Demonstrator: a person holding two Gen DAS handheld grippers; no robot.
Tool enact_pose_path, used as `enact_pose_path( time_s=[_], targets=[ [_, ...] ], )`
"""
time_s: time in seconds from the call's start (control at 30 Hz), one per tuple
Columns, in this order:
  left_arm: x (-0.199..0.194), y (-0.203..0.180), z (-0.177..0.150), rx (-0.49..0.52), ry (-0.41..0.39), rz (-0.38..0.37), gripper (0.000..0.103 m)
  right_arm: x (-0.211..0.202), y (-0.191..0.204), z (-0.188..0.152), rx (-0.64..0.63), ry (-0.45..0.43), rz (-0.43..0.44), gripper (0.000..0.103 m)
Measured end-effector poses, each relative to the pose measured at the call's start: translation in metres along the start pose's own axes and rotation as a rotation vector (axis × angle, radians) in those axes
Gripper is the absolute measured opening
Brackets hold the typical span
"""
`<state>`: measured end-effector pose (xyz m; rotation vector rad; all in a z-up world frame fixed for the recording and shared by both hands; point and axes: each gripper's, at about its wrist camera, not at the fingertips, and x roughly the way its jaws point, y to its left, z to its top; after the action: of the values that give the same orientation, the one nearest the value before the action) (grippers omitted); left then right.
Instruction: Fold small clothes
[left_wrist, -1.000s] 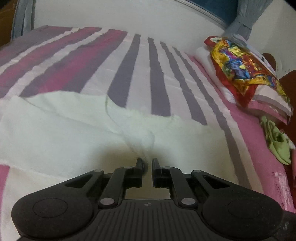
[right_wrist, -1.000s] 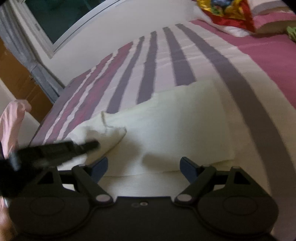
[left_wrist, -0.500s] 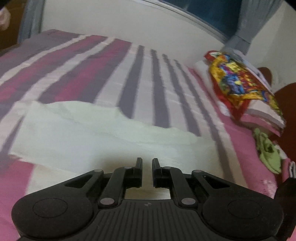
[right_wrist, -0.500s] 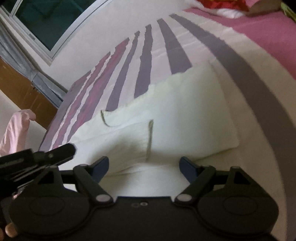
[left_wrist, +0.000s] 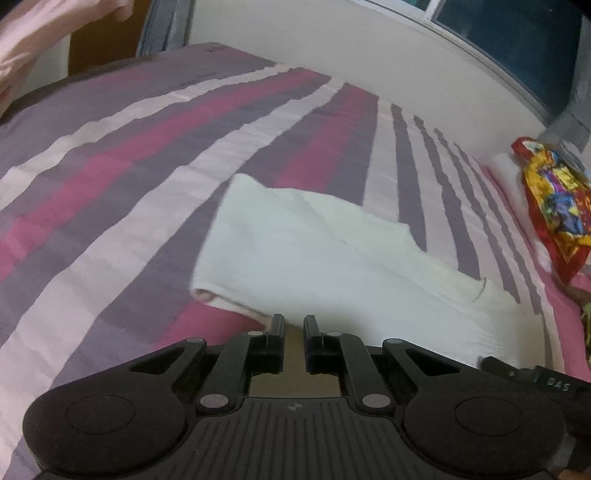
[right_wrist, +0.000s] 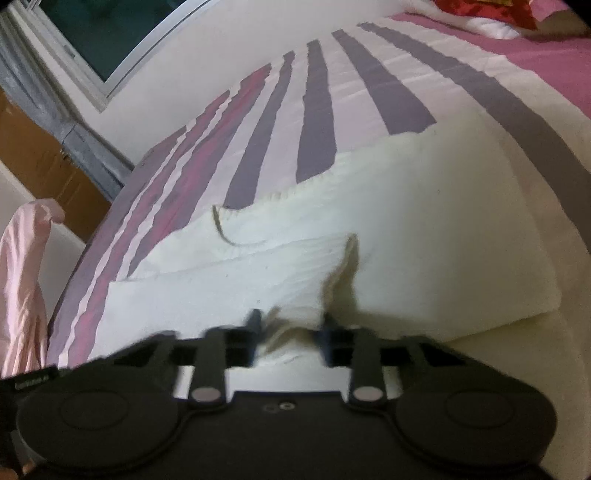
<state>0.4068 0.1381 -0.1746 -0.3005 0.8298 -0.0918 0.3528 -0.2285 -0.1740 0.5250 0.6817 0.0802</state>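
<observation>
Left wrist view: the left claw (left_wrist: 293, 325) is hovering low at the near edge of the cloth (left_wrist: 314, 251), fingers drawn close with a narrow gap between them and nothing in it.
Right wrist view: the right claw (right_wrist: 291, 328) is reaching into a raised bunch at the cloth's (right_wrist: 369, 240) near edge; the frame is blurring here.
Right claw state: fingers are sitting partly apart with fabric bulging between them; whether they are pinching it yet I cannot tell.
Cloth position: it is lying on the bed (left_wrist: 110, 221), across the purple, pink and white stripes, near the holder's side.
Cloth shape: it is showing a folded layer on top, with a stitched hem or neckline curving at the far edge (right_wrist: 225, 229).
Why the bunch: the fabric is likely rising there because the right claw is gathering an edge to carry over for the next fold.
Why the left claw is empty: judging by its place off the left corner, it is probably waiting to pin or take the other side.
Progress: the fold is looking partway done, not yet compact.
Risk: a thin grab may be catching only the top layer, so the lower one could be slipping out.
Containers: none showing; a colourful bag (left_wrist: 554, 206) is resting by the pillows at the bed's right, contents hidden.
Edge of frame: a pink garment (right_wrist: 26, 280) is hanging off to the left.
</observation>
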Motion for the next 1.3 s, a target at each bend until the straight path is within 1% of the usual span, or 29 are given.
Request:
enact_pose_path(
  time_s=[0.07, 0.17, 0.2, 0.27, 0.37, 0.53, 0.63, 0.77, 0.9, 1.1, 1.13, 1.17, 1.2, 1.23, 1.27, 1.3],
  targets=[
    [0.000, 0.001, -0.003, 0.009, -0.007, 0.018, 0.008, -0.005, 0.003, 0.000, -0.010, -0.021, 0.012, 0.007],
    [0.001, 0.004, -0.009, 0.011, 0.007, 0.018, 0.008, -0.012, 0.013, -0.001, -0.072, -0.038, 0.006, 0.007],
    [0.002, 0.005, -0.011, 0.008, 0.012, 0.024, 0.008, -0.013, 0.014, -0.001, -0.082, -0.041, 0.012, 0.007],
    [0.002, 0.007, -0.014, -0.003, 0.018, 0.026, 0.008, -0.012, 0.014, 0.001, -0.099, -0.053, -0.002, 0.007],
    [0.001, 0.008, -0.013, -0.016, 0.018, 0.023, 0.008, -0.008, 0.009, 0.008, -0.070, -0.067, -0.025, 0.006],
    [0.001, 0.000, -0.007, -0.011, -0.010, -0.008, 0.008, -0.030, 0.013, 0.013, -0.154, -0.181, -0.090, 0.006],
    [0.005, -0.011, -0.005, 0.002, -0.015, -0.025, 0.008, -0.044, 0.002, 0.022, -0.172, -0.215, -0.128, 0.006],
    [0.012, -0.028, -0.002, 0.022, -0.013, -0.054, 0.008, -0.047, -0.022, 0.028, -0.161, -0.184, -0.166, 0.006],
    [0.023, -0.043, 0.004, 0.035, -0.003, -0.065, 0.008, -0.050, -0.035, 0.024, -0.161, -0.192, -0.219, 0.006],
    [0.038, -0.051, 0.007, 0.045, 0.009, -0.045, 0.008, -0.043, -0.050, 0.020, -0.162, -0.176, -0.281, 0.006],
    [0.039, -0.051, 0.007, 0.040, 0.009, -0.047, 0.008, -0.044, -0.052, 0.019, -0.155, -0.192, -0.301, 0.006],
    [0.040, -0.051, 0.007, 0.046, 0.009, -0.046, 0.008, -0.047, -0.054, 0.018, -0.146, -0.205, -0.306, 0.006],
    [0.042, -0.052, 0.006, 0.060, 0.013, -0.036, 0.008, -0.046, -0.056, 0.018, -0.143, -0.200, -0.293, 0.006],
    [0.044, -0.052, 0.006, 0.067, 0.018, -0.032, 0.008, -0.042, -0.056, 0.019, -0.154, -0.168, -0.282, 0.006],
    [0.046, -0.052, 0.005, 0.072, 0.023, -0.026, 0.008, -0.036, -0.057, 0.020, -0.164, -0.115, -0.280, 0.009],
    [0.047, -0.052, 0.006, 0.073, 0.027, -0.023, 0.008, -0.036, -0.058, 0.020, -0.157, -0.116, -0.284, 0.018]
  ],
)
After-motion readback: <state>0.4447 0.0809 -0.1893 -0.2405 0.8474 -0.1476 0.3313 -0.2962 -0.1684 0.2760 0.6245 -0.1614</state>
